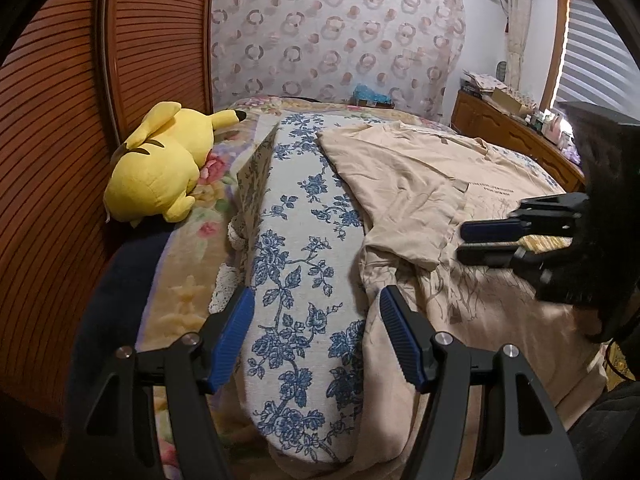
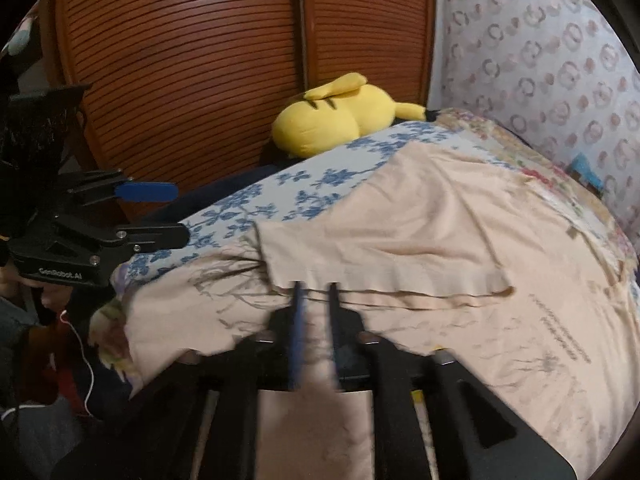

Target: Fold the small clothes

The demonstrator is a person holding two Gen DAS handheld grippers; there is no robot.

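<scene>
Beige t-shirt [image 1: 404,176] lies spread on the blue-floral cloth [image 1: 296,240] over the bed, one side folded inward. Left gripper [image 1: 316,320] fingers wide, empty; shirt edge at its 2 o'clock. Right gripper [image 2: 314,292] fingers narrow, small gap, tips at the folded flap's hem at 12 o'clock; grip unclear. Yellow plush [image 1: 156,168] near wardrobe.

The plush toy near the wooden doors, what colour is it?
The plush toy is yellow with dark stripes, clearest in the left wrist view.
</scene>
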